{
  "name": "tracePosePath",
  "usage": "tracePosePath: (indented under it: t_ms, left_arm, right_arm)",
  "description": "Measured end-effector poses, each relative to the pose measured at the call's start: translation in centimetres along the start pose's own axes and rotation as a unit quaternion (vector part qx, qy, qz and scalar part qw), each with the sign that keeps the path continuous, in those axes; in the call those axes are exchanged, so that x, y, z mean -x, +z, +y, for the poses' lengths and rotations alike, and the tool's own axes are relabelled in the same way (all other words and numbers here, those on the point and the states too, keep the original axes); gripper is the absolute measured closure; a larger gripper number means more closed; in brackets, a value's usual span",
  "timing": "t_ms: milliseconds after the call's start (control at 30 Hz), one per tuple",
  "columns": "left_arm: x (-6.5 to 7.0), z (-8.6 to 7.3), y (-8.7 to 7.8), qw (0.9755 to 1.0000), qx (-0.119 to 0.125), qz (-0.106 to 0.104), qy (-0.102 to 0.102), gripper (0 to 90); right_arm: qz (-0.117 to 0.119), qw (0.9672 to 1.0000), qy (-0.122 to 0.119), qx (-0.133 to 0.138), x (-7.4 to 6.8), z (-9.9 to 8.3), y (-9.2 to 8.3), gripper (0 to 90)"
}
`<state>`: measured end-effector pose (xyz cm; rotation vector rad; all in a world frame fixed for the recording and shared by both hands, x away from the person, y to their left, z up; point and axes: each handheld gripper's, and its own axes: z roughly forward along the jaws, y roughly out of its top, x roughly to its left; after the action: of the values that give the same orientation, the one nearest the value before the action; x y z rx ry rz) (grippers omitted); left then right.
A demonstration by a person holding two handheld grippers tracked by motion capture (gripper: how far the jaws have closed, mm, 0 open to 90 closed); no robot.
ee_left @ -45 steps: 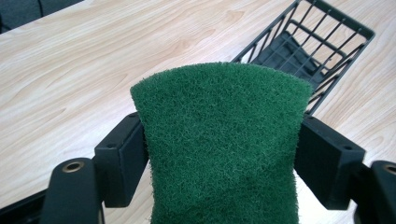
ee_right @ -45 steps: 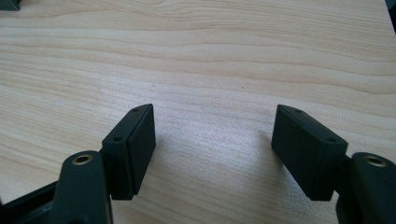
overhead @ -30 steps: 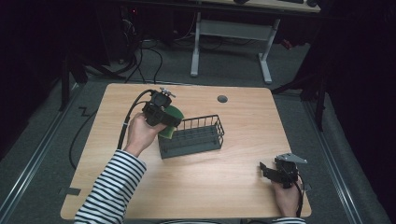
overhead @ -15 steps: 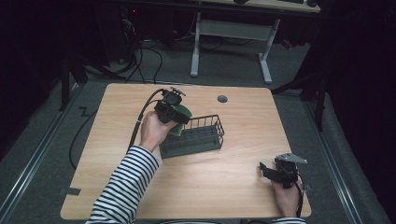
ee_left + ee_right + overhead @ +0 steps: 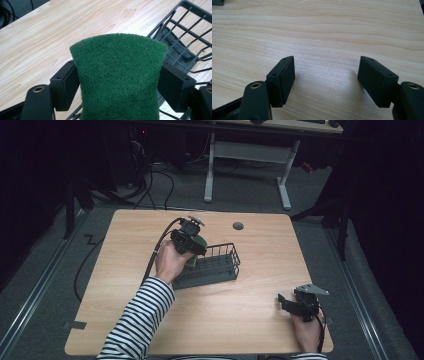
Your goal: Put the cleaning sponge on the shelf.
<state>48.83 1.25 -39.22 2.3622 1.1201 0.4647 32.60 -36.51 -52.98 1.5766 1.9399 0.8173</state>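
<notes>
A green scouring pad [image 5: 117, 75] stands on edge between the jaws of my left gripper [image 5: 117, 82], which is shut on it from both sides. In the high view that left gripper [image 5: 192, 247] hangs over the left end of a dark wire basket [image 5: 220, 270], with the green scouring pad [image 5: 199, 241] showing just beyond the hand. The basket's wire wall [image 5: 185, 37] lies to the right behind the pad. My right gripper [image 5: 327, 80] is open with nothing between its fingers, low over bare wood. From above, the right gripper [image 5: 292, 304] sits near the table's front right corner.
The wooden table [image 5: 125, 250] has a round grey cable port [image 5: 238, 226] at the back middle. A black cable [image 5: 155, 255] trails from the left gripper off the table's left side. A second desk's white legs [image 5: 210, 165] stand behind on the floor.
My left hand has carried the green pad to the right and a little lower, from beside the basket's left end to over it. The right hand has not moved.
</notes>
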Motion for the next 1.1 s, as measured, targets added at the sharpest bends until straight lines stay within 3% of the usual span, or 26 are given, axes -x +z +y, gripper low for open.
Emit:
tracePosePath:
  t_ms: [300, 1100]
  left_arm:
    - [0.7, -0.8, 0.5, 0.9999, -0.002, 0.009, 0.005, 24.3]
    - [1.6, -2.0, 0.8, 0.9999, -0.001, 0.010, 0.013, 24.6]
  right_arm:
    - [0.000, 1.0000, 0.000, 0.000, 0.0, 0.0, 0.0, 30.0]
    - [0.001, 1.0000, -0.001, 0.001, 0.0, 0.0, 0.0, 30.0]
